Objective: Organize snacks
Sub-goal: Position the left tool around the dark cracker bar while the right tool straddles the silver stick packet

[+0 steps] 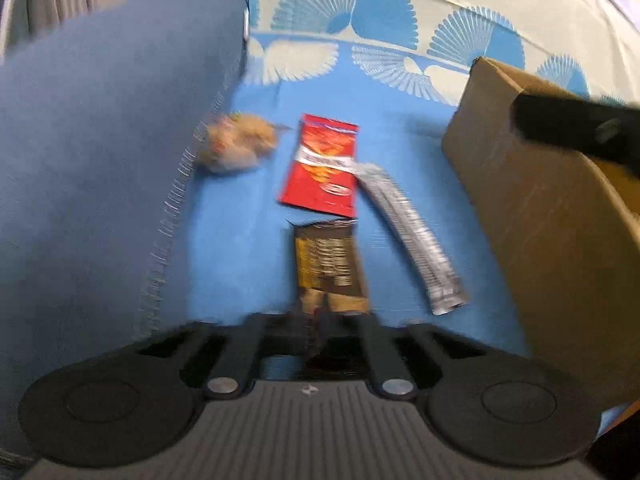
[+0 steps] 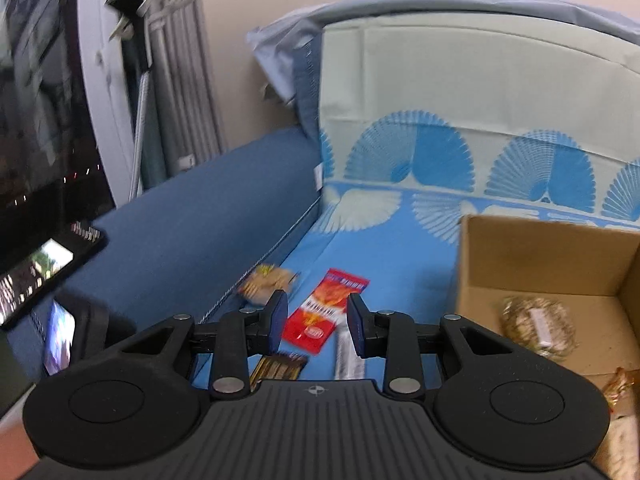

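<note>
Covering the bed [image 2: 360,256] — fan-print blue sheet (curtain [image 2: 180,80] behind), left gripper [image 1: 318,316] clamped on brown packet [image 1: 328,264], right gripper [image 2: 317,324] apart.

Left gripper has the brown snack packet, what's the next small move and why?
Probably lift the brown packet and swing it right, over the cardboard box. The left gripper looks shut on its near end, the box stands open just to the right, and snacks already lie inside it.

right gripper [image 2: 318,322] | black ribbed body | blue pads [image 2: 279,320] | silver rivets | 2 round discs
</note>
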A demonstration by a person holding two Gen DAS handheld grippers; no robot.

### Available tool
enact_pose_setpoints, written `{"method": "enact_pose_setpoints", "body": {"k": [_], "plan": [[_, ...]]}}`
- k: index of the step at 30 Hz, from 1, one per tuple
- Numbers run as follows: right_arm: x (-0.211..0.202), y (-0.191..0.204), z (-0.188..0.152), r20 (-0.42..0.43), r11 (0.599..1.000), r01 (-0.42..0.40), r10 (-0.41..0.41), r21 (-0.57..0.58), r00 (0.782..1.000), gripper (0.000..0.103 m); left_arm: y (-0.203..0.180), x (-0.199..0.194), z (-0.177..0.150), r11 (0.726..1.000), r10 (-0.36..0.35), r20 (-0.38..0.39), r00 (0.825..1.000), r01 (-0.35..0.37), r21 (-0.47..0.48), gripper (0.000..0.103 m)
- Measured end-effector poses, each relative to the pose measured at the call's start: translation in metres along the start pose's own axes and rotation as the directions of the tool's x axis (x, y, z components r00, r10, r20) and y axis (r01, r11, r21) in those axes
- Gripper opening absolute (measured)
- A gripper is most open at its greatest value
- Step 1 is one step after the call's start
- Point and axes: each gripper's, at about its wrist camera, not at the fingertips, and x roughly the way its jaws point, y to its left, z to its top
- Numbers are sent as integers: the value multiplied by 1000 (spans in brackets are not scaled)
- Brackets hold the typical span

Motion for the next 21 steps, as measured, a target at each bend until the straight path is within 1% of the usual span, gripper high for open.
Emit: {"method": "enact_pose_setpoints", "body": {"k": [1,2,3,4,5,7,11,14,16,19,21], "plan": [[4,7,-4,-9,1000,13,-14,-13,1000,34,9,-3,-2,1000,-4,0,1000,4,-18,1],[8,10,-6,-18,1000,26,-26,-18,999,34,21,-4,-5,998,-21,-9,1000,21,-62,1],[14,13,-7,-27,999,41,-41,-16,999,34,32,-5,-8,991,-67,-13,998,65,-114,1],[21,15,-9,-44,998,60,-60,-9,997,34,35,-8,-8,986,-111,10,994,111,-121,7],[28,14,-12,-61,997,77,-77,0,995,34,35,-10,-9,982,-137,32,990,140,-123,18],[43,14,-18,-97,994,108,-106,12,990,34,34,-12,-11,984,-114,54,992,120,-130,35],[71,18,-35,-158,986,166,-169,-35,973,35,32,-13,-10,983,-83,99,992,98,-154,36],[91,18,-45,-201,978,199,-209,-69,957,40,33,-15,-9,982,-96,121,988,113,-150,36],[107,13,-49,-236,973,221,-232,-73,944,46,34,-17,-10,980,-113,135,984,133,-151,37],[123,7,-57,-292,964,259,-266,-62,919,54,35,-16,-9,978,-122,150,981,144,-149,40],[132,2,-63,-336,962,270,-271,-50,902,60,34,-16,-9,977,-126,157,980,150,-150,42]]}}
